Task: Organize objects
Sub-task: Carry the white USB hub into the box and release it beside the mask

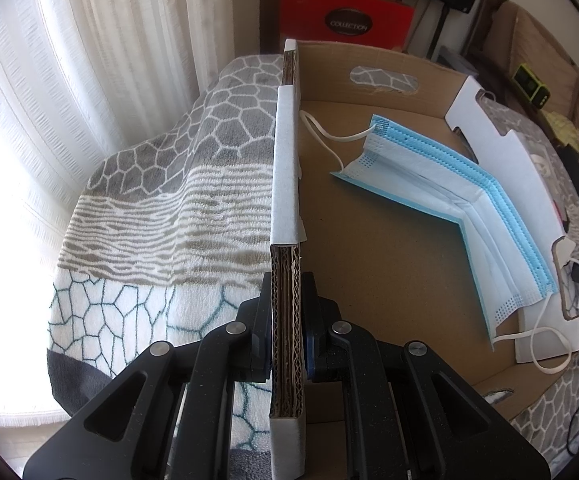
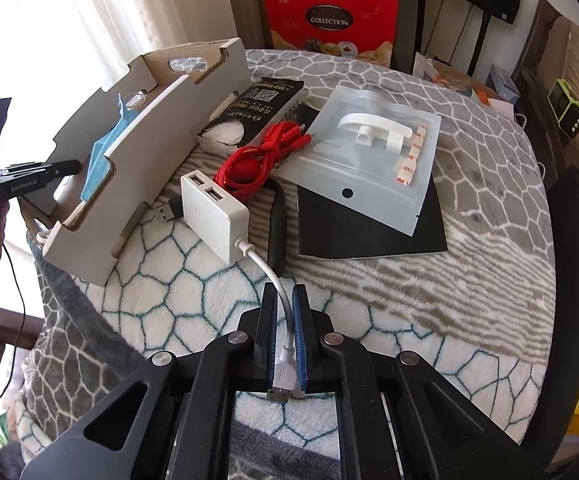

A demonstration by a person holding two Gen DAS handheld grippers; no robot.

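My left gripper [image 1: 286,300] is shut on the near wall of a shallow cardboard box [image 1: 285,184]. A blue and white face mask [image 1: 461,216] lies inside the box. In the right wrist view the box [image 2: 89,240] stands at the left of the patterned blanket, with the left gripper [image 2: 49,170] clamped on its far wall. My right gripper [image 2: 285,316] is shut on the white cable [image 2: 277,284] of a white USB hub [image 2: 213,210], which rests on the blanket beside the box.
On the blanket [image 2: 469,280] lie a red cable bundle [image 2: 261,156], a black packet [image 2: 257,108], a clear bag with white plastic parts [image 2: 365,152] on a black sheet [image 2: 369,232], and a black USB plug [image 2: 167,210]. Red gift boxes [image 2: 329,20] stand behind.
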